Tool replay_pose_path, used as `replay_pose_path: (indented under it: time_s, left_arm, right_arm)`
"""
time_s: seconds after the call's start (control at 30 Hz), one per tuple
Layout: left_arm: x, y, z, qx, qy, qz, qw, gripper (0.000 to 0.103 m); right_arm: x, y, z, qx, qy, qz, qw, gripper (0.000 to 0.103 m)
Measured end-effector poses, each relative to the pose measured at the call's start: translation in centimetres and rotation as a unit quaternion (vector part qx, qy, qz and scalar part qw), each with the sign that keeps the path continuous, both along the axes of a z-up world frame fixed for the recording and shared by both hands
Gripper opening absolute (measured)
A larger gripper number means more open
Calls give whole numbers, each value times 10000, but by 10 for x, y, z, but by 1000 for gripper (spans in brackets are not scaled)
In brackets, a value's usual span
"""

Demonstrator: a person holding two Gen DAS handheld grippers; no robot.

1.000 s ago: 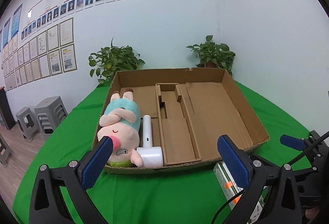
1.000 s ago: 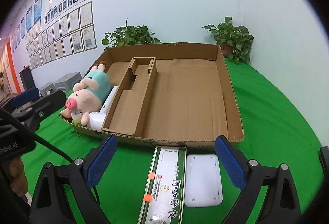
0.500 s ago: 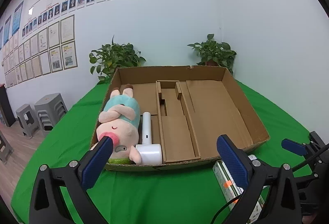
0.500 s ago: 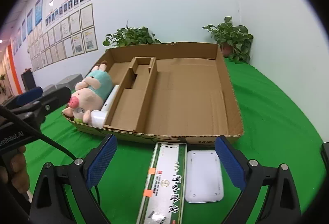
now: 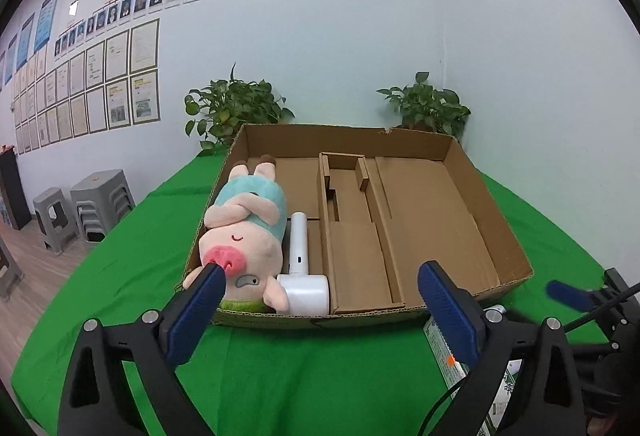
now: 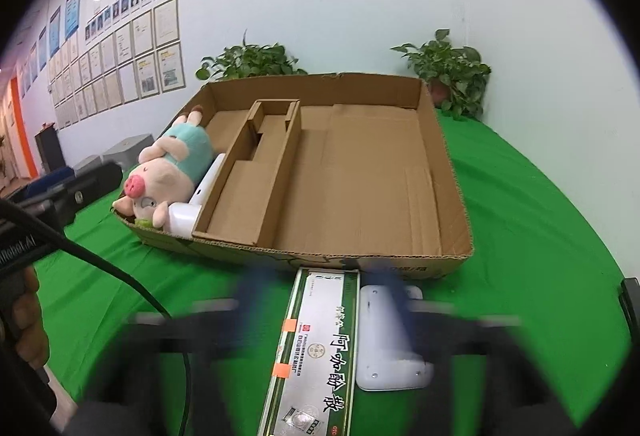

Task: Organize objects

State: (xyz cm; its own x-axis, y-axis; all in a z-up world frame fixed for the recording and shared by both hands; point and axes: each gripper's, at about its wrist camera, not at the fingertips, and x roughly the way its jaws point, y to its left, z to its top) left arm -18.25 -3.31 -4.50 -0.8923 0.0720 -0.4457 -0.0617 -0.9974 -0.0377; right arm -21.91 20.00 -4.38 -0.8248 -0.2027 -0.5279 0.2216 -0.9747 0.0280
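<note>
Moved: right tool (image 6: 320,300), blurred, jaws now opening over long box (image 6: 316,352) and white pad (image 6: 384,348) by bench's near edge. Left tool (image 5: 320,296) spread, empty. Carton (image 5: 496,236) holds pig (image 5: 240,236).

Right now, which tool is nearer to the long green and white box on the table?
Right. The right tool, jaws opening, straddles the long box just before the cardboard box. The left tool hangs off to the box's left, facing the plush pig.
</note>
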Motion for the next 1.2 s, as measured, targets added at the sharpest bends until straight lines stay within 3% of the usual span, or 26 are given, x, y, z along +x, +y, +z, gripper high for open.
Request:
replay_pose_path:
  time_s: [0.1,0.37,0.47,0.6,0.77,0.9,1.03,1.13,1.17,1.2]
  left_arm:
    - [-6,-3,-4,-1,-134,0,9999,98]
    - [-21,-11,-20,213,-550,-253,9979,98]
    - [-31,-13,-33,361,-904,-561,9937,98]
    - [-43,-10,-52,616,-1281,-990,9849,98]
    - [-69,12,-69,952,-1698,-1695,9661,98]
    - [-90,39,-83,1178,-2133,-2235,9437,96]
    - [-104,61,-98,1352,-2468,-2592,9239,80]
    - [-106,73,-111,1446,-2725,-2762,9102,73]
    - [-104,75,-116,1483,-2790,-2821,9059,71]
    - [-98,77,-121,1527,-2872,-2876,9008,68]
  right_arm:
    - [2,4,-1,-13,58,-15,10000,103]
    - [13,24,-25,-403,-324,543,9972,103]
    - [33,28,-35,-414,-264,765,9959,103]
    - [53,24,-55,-282,-627,999,9926,103]
    - [49,20,-72,-234,-1023,692,9921,103]
    - [40,13,-70,-146,-1084,625,9920,103]
    - [32,-1,-74,154,-1169,640,9910,103]
    - [35,0,-78,267,-1269,615,9896,82]
    - [39,1,-80,321,-1297,596,9892,69]
    - [44,2,-79,351,-1260,596,9896,67]
